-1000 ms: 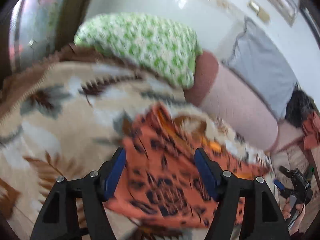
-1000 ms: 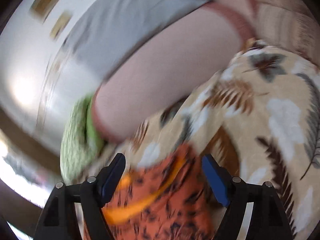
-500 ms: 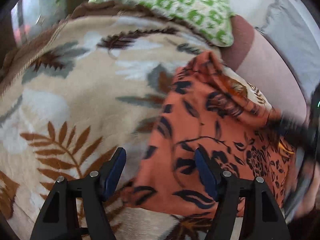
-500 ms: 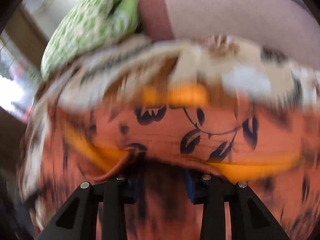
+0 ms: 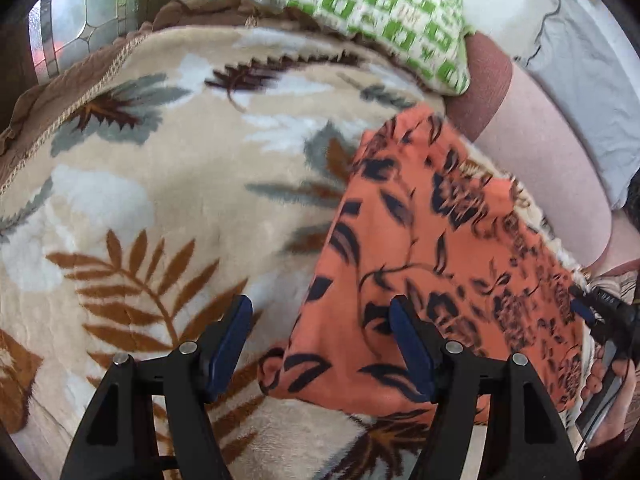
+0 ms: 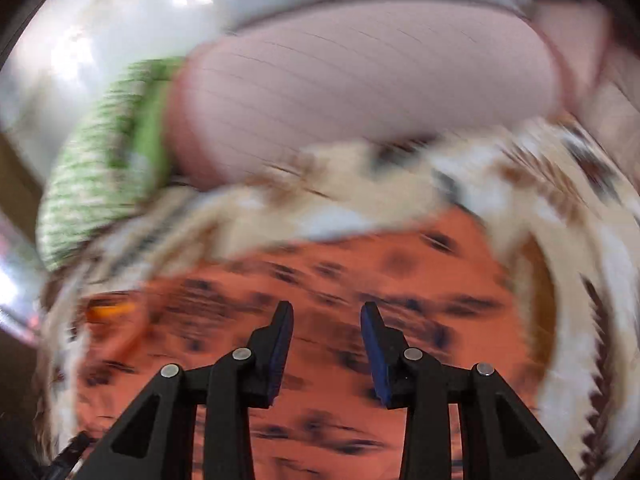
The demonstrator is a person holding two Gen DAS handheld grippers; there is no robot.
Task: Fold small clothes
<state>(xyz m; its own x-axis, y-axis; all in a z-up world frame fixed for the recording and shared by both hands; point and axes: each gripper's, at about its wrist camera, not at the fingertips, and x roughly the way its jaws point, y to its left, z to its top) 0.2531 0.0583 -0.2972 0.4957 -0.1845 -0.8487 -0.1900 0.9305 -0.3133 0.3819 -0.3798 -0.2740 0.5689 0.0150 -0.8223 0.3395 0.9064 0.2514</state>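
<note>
An orange garment with black flower print lies spread on a cream blanket with leaf patterns. My left gripper hangs open just above it. The garment's left edge runs between its fingers and the right pad is over the cloth. My right gripper is over the same garment in a blurred view. Its jaws stand partly apart and no fold shows between the pads. In the left wrist view its tip sits at the garment's right edge, with a hand behind it.
A green-and-white patterned cushion lies at the blanket's far end. A pink bolster runs along the far right, and a grey pillow leans on the white wall. A window is at the far left.
The left gripper has sunk toward the blanket, so the garment now looks larger and flatter. The right gripper's jaws have narrowed from wide to partly apart, and it has swept across the garment.
</note>
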